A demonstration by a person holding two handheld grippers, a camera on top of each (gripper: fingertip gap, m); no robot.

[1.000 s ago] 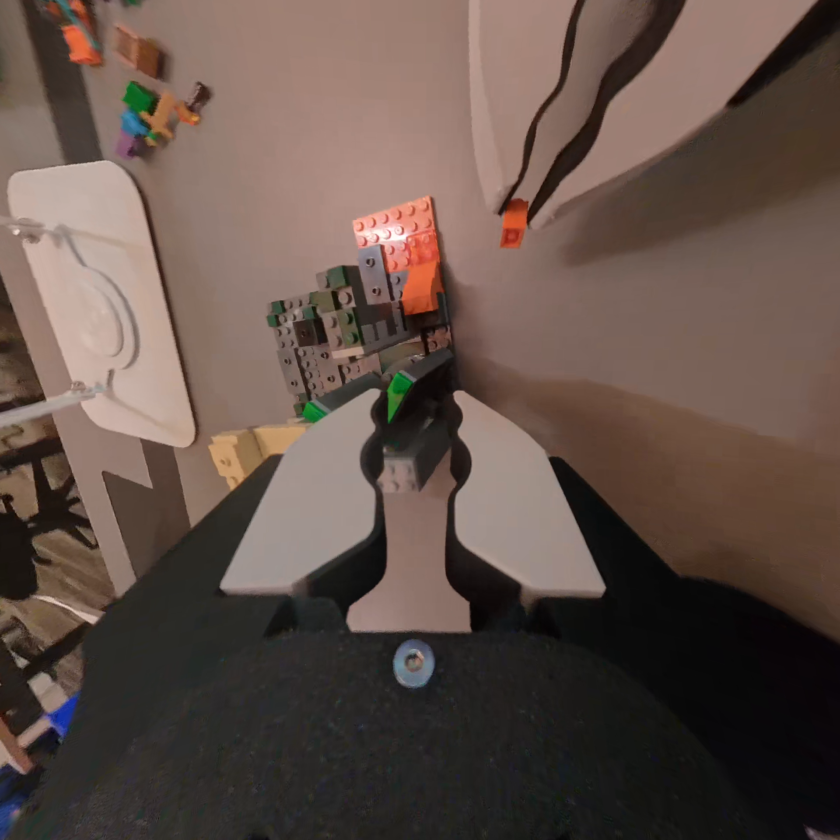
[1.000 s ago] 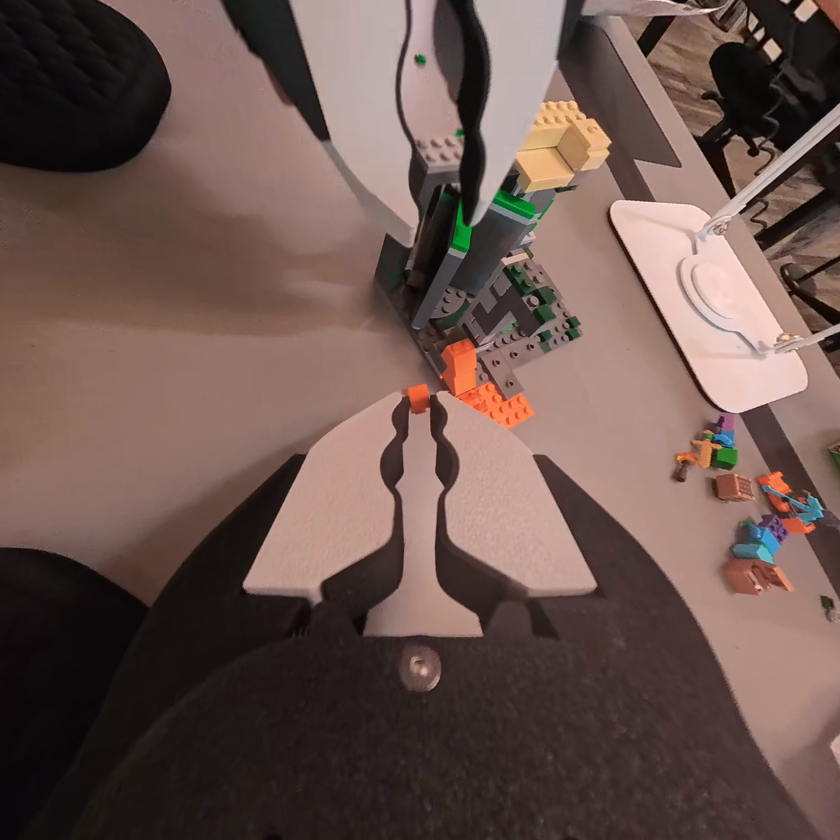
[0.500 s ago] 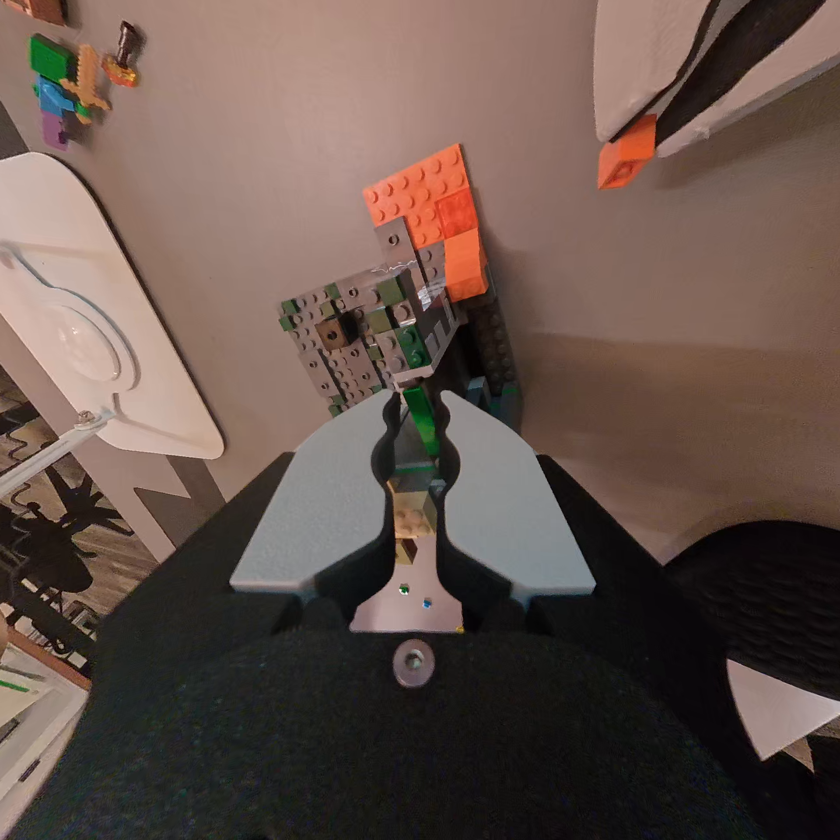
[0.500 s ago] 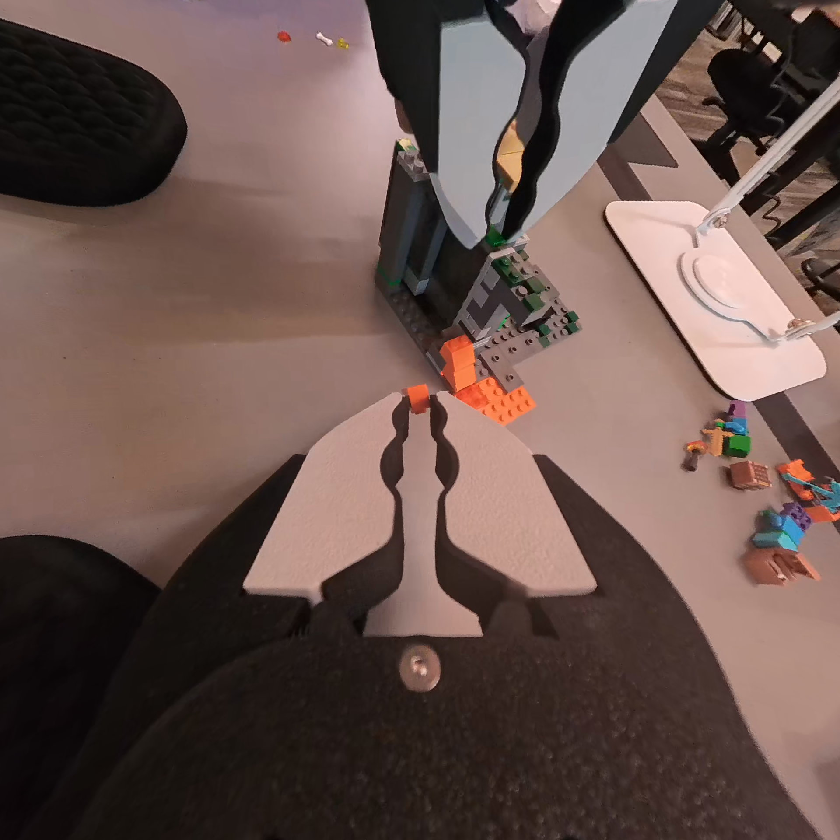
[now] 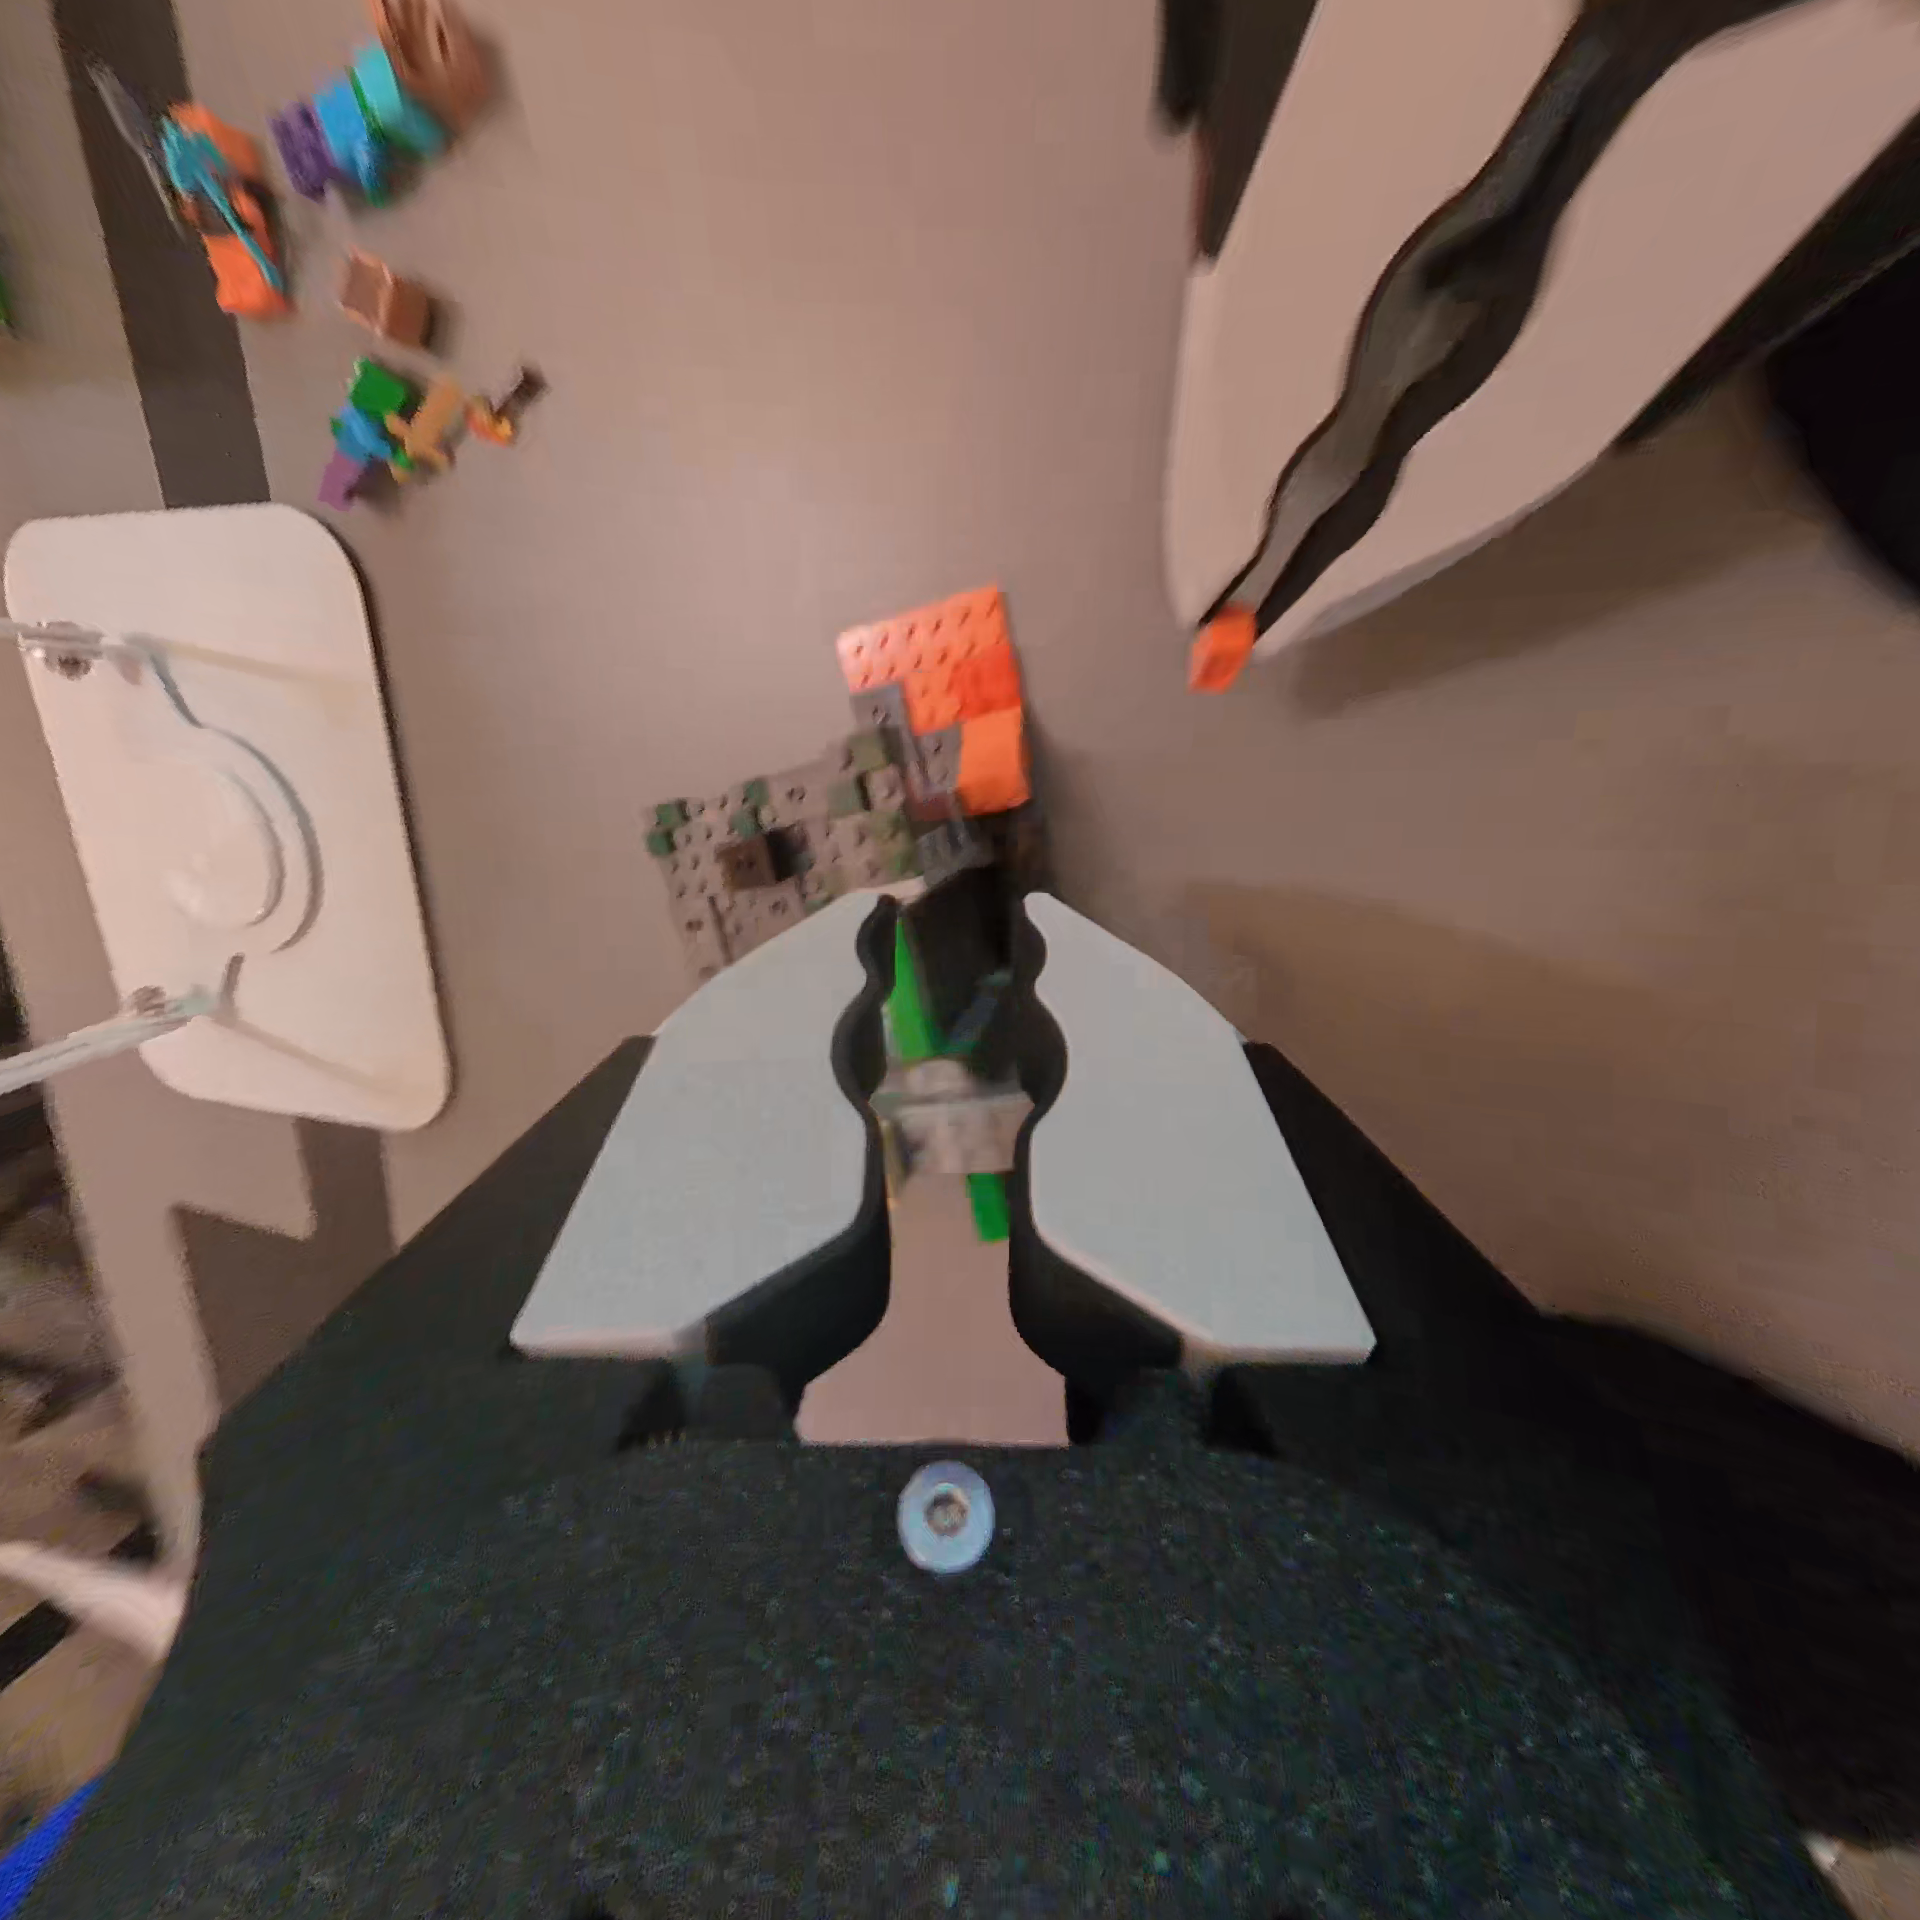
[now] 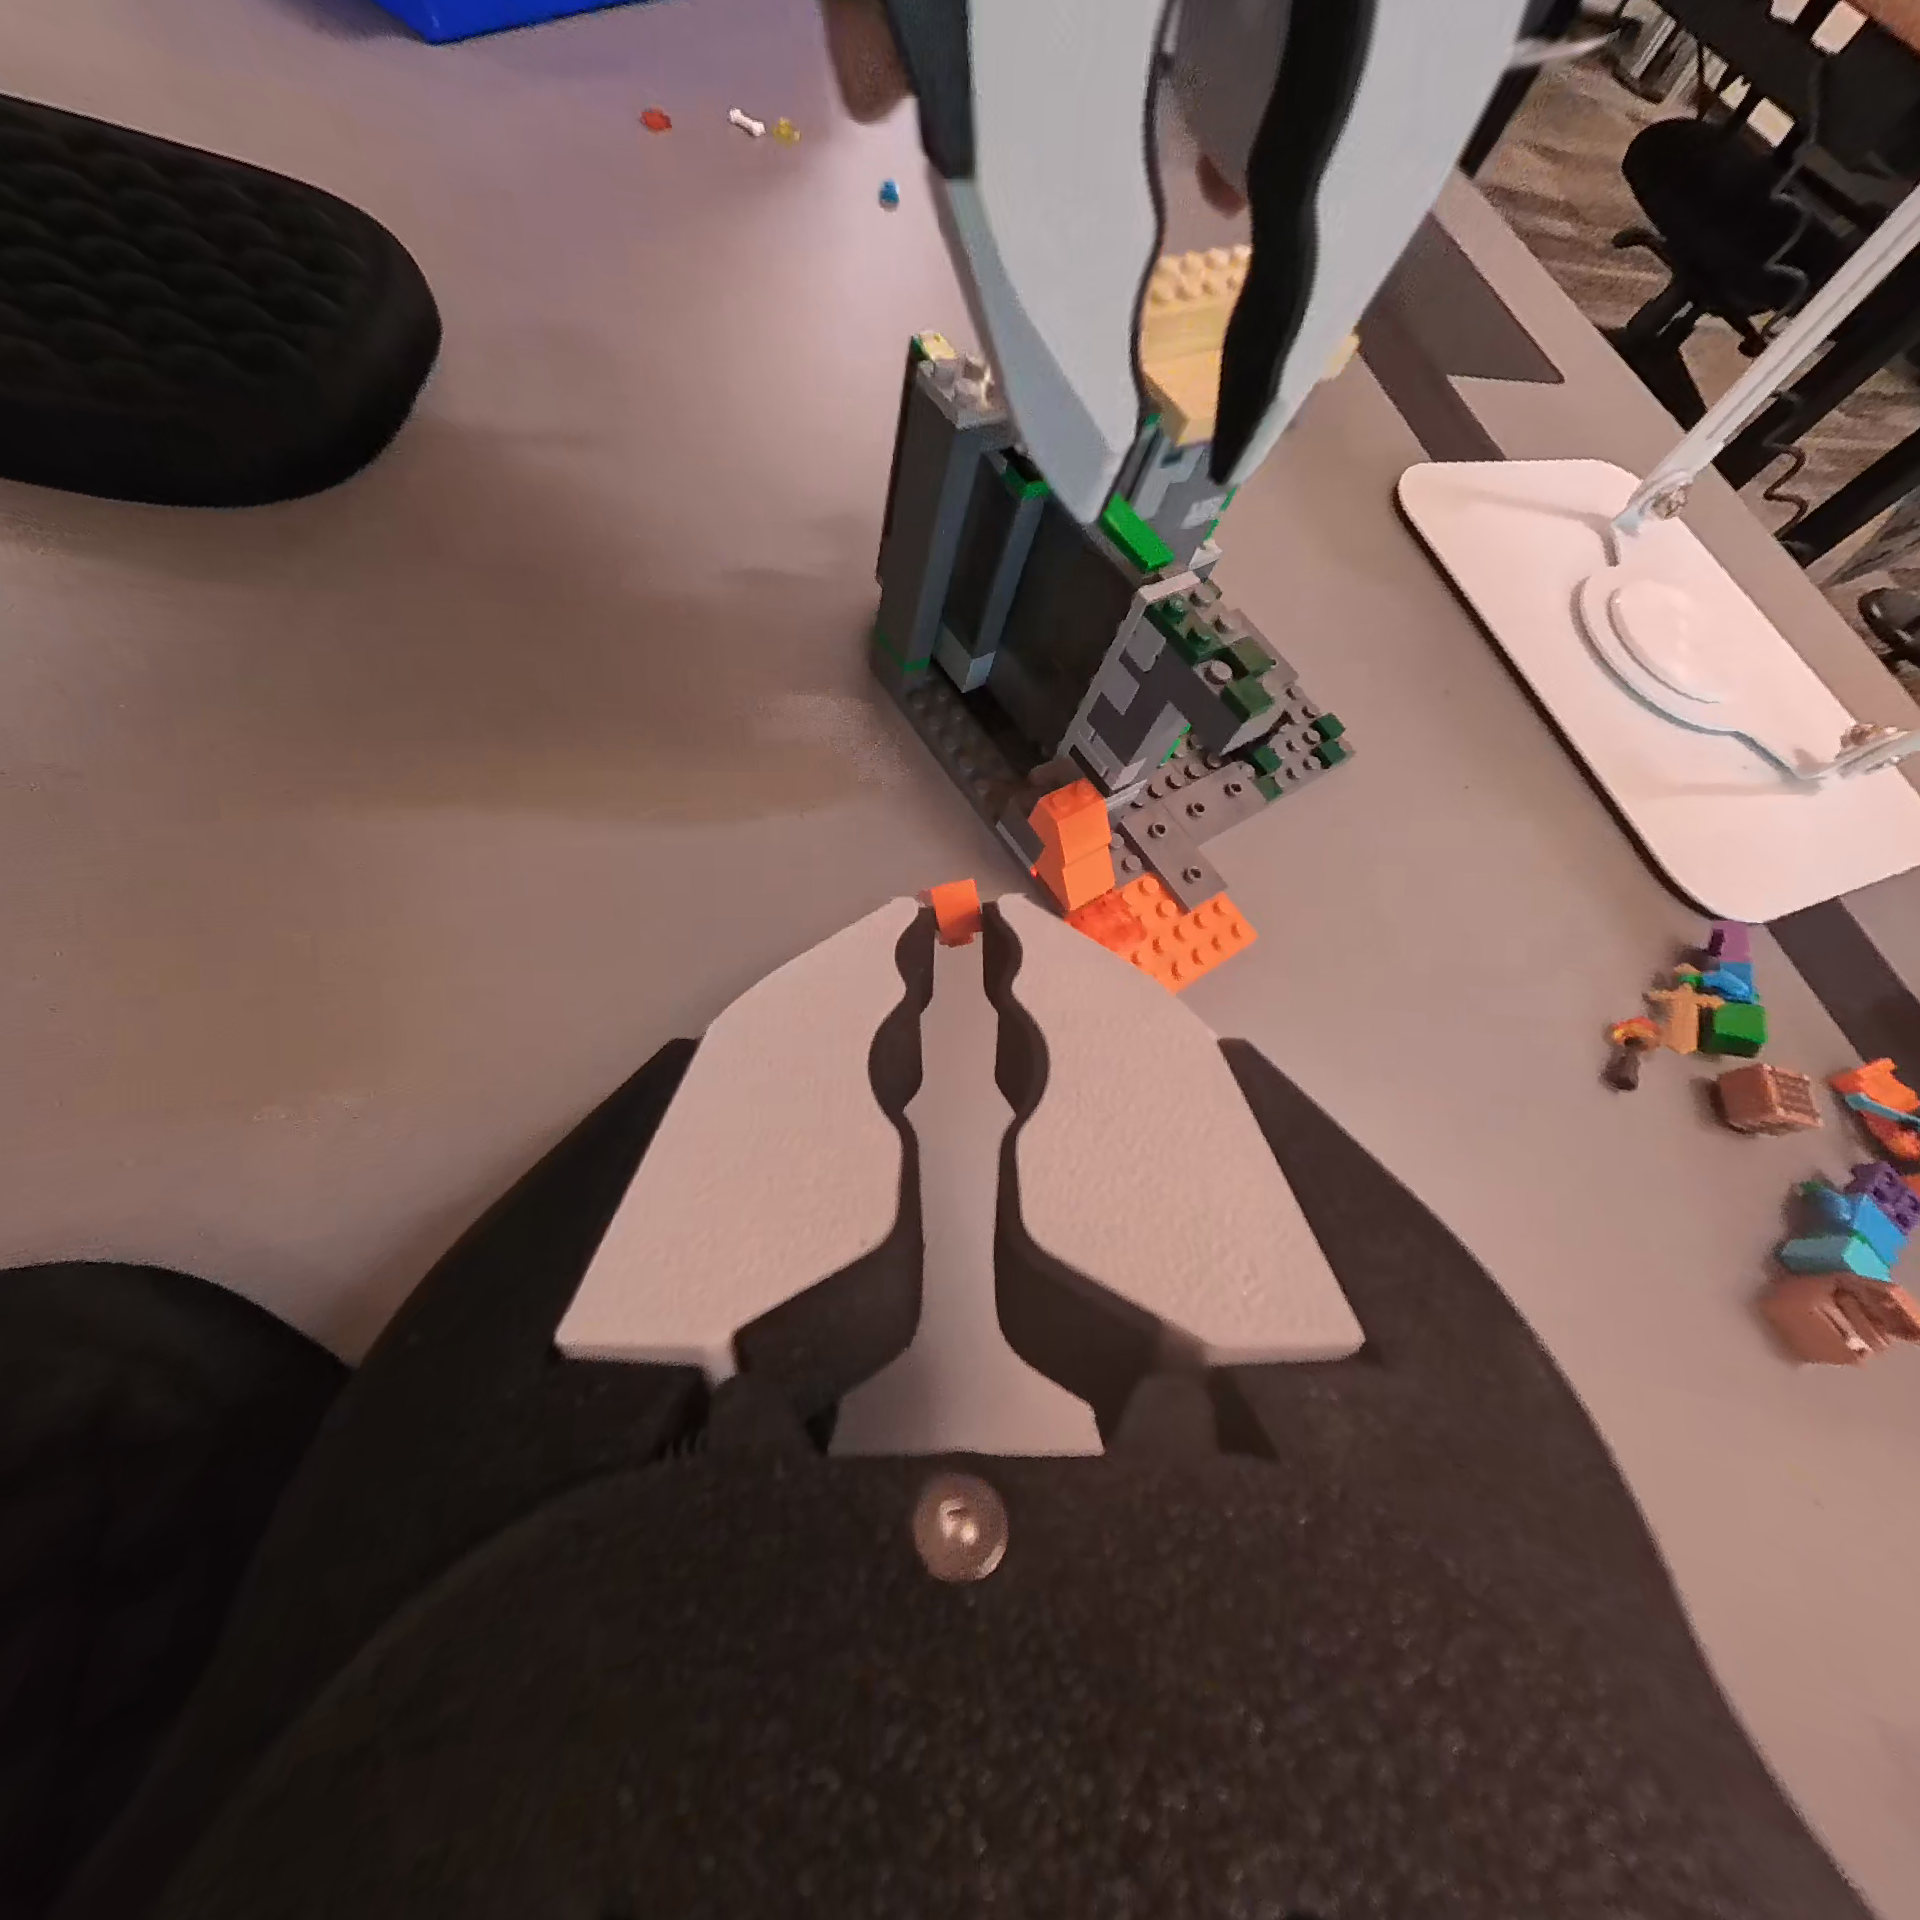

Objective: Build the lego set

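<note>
A grey, dark green and orange lego model (image 6: 1091,665) stands on the grey table; it also shows in the left wrist view (image 5: 894,790). My left gripper (image 5: 951,914) is shut on the model's tall grey and green top part from above; it shows in the right wrist view (image 6: 1164,478) too. My right gripper (image 6: 954,909) is shut on a small orange brick (image 6: 954,906), just left of the model's orange plate (image 6: 1169,935). In the left wrist view the right gripper (image 5: 1231,613) holds that orange brick (image 5: 1221,649) up and right of the model.
A white lamp base (image 6: 1662,665) lies right of the model. Loose coloured lego pieces and figures (image 6: 1787,1122) lie at the right. A few tiny pieces (image 6: 743,125) lie far back. A black pad (image 6: 187,301) is at the left. The left gripper's tips are roughly 8 cm from the right gripper's.
My left gripper has shifted on the model's top, and its view has swung and blurred. The right gripper with the orange brick has stayed near the orange plate.
</note>
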